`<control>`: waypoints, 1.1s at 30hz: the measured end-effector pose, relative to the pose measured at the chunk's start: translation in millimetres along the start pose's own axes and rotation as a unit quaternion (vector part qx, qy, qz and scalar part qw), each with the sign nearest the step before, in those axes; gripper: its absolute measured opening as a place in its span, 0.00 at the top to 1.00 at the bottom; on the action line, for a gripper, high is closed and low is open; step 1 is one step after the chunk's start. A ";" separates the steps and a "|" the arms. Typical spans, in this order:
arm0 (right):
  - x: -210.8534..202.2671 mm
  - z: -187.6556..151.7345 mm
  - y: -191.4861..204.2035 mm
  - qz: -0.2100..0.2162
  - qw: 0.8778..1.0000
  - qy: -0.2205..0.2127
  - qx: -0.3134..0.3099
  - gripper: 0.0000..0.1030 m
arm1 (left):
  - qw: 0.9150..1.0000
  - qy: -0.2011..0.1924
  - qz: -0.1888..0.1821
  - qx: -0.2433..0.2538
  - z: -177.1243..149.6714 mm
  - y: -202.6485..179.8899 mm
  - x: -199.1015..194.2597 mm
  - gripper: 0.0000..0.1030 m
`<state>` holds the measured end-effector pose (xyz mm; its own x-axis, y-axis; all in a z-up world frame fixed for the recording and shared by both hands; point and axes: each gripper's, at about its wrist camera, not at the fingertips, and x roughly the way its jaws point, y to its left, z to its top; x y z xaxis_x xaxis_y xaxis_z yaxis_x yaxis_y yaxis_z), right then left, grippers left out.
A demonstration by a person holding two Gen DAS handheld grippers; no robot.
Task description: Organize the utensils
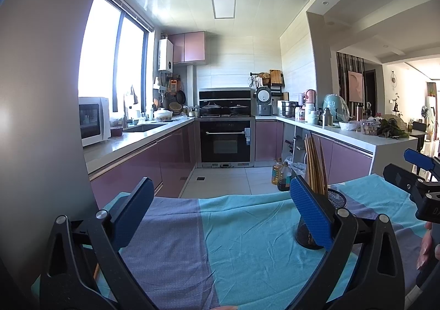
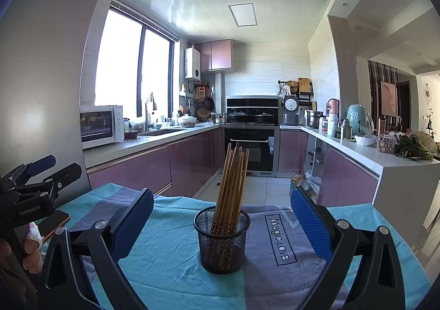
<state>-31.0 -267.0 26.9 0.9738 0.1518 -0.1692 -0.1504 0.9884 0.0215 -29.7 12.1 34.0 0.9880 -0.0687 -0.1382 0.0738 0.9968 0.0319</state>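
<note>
Blue-padded fingers point(image 2: 310, 224) of the right gripper point(image 2: 220, 223) fill the bottom of the right wrist view, spread wide with nothing between the pads. Beyond them, between the two fingers, stands a round black wire-mesh holder point(image 2: 222, 238) on the surface, which is covered with a turquoise and grey-violet striped cloth point(image 2: 170, 255) printed with the words "Magic.LOVE". A bundle of long brown wooden chopsticks point(image 2: 233, 180) stands in the holder, leaning slightly to the right, their patterned red ends down inside the mesh. The holder sits toward the middle of the surface, apart from both pads.

From the left wrist view, the left gripper point(image 1: 220, 216) is likewise spread wide and empty, its blue pads point(image 1: 310, 216) over bare cloth point(image 1: 247, 241). The mesh holder point(image 1: 337, 200) is partly hidden behind the right-hand pad, with the chopsticks point(image 1: 315, 164) rising above it. At the left edge of the surface, a dark flat phone point(image 2: 53, 223) lies on the cloth. A person's hand point(image 2: 30, 249) grips the left gripper's handle.
</note>
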 end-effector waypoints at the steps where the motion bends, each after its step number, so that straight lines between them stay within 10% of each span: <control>1: 0.0 0.0 -0.1 0.000 1.000 0.000 0.000 0.06 | 1.000 0.000 0.000 0.000 -0.4 0.2 0.1 0.06; 33: -0.7 -0.1 1.7 -0.005 1.000 0.000 0.006 0.06 | 1.000 0.005 0.001 0.002 -3.6 -2.6 0.7 0.06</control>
<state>-31.9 -265.4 26.9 0.9753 0.1421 -0.1691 -0.1387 0.9898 0.0320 -29.7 9.6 30.3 0.9867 -0.0668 -0.1482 0.0729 0.9967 0.0361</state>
